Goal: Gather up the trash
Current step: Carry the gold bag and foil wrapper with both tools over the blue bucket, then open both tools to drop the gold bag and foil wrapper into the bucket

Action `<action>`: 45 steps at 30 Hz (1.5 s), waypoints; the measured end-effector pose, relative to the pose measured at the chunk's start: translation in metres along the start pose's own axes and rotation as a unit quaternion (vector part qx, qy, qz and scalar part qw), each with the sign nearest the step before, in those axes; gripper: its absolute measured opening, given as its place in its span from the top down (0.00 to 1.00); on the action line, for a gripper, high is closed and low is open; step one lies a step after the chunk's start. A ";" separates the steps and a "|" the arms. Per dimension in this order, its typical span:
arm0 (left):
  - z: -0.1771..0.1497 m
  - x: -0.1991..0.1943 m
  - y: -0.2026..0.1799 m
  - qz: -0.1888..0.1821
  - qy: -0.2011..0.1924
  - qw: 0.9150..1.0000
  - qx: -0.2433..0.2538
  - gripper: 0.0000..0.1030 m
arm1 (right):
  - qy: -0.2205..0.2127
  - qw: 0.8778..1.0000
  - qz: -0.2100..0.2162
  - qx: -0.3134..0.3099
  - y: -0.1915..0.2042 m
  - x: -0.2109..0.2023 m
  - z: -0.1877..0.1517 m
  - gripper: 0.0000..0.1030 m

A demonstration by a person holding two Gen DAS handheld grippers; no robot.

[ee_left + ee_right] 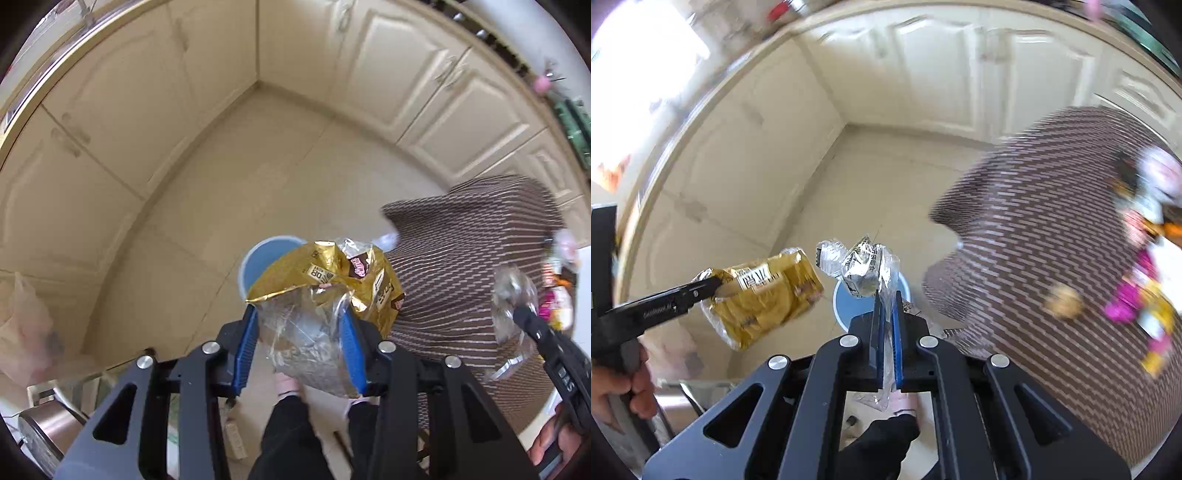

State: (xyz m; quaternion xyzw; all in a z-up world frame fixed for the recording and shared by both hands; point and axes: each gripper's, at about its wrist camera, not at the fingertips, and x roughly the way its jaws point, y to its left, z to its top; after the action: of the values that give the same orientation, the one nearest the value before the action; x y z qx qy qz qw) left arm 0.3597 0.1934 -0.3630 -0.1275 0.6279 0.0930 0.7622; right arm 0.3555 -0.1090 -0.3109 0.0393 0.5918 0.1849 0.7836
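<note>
My left gripper (301, 328) is shut on a crumpled gold and clear snack bag (325, 291), held in the air above the floor. The bag also shows in the right wrist view (764, 299) with the left gripper (701, 286) clamped on its end. My right gripper (888, 310) is shut on a crumpled clear plastic wrapper (864, 269); in the left wrist view the wrapper (511, 306) hangs at the right. A blue trash bin (258, 264) stands on the floor below both loads, also seen under the wrapper (846, 314).
A table with a brown striped cloth (1034, 240) stands at the right, carrying more colourful wrappers (1137, 302) and a round brown item (1063, 302). Cream kitchen cabinets (147, 110) line the corner. The person's legs (295, 424) stand below. A metal kettle (40, 428) sits at the lower left.
</note>
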 end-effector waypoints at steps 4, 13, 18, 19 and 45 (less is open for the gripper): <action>0.008 0.036 0.012 0.010 0.030 0.999 -0.009 0.59 | 0.037 0.999 0.006 -0.018 0.021 0.056 0.015 0.97; 0.032 0.085 0.027 -0.008 0.067 0.997 -0.028 0.43 | 0.077 0.996 0.006 -0.037 0.056 0.100 0.021 0.97; 0.031 0.085 0.045 -0.023 0.056 0.996 -0.060 0.39 | 0.087 0.995 0.008 -0.041 0.068 0.113 0.025 0.97; 0.031 0.084 0.048 -0.024 0.054 0.996 -0.066 0.39 | 0.087 0.995 0.008 -0.042 0.070 0.115 0.025 0.97; 0.038 0.045 0.079 -0.029 0.021 0.994 -0.100 0.34 | 0.080 0.994 0.026 -0.063 0.127 0.124 0.048 0.72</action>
State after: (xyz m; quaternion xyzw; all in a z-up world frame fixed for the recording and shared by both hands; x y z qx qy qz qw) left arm 0.3803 0.2791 -0.4060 -0.2230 0.6271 0.1307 0.7348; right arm 0.3983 0.0580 -0.3742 -0.0099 0.6387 0.2452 0.7293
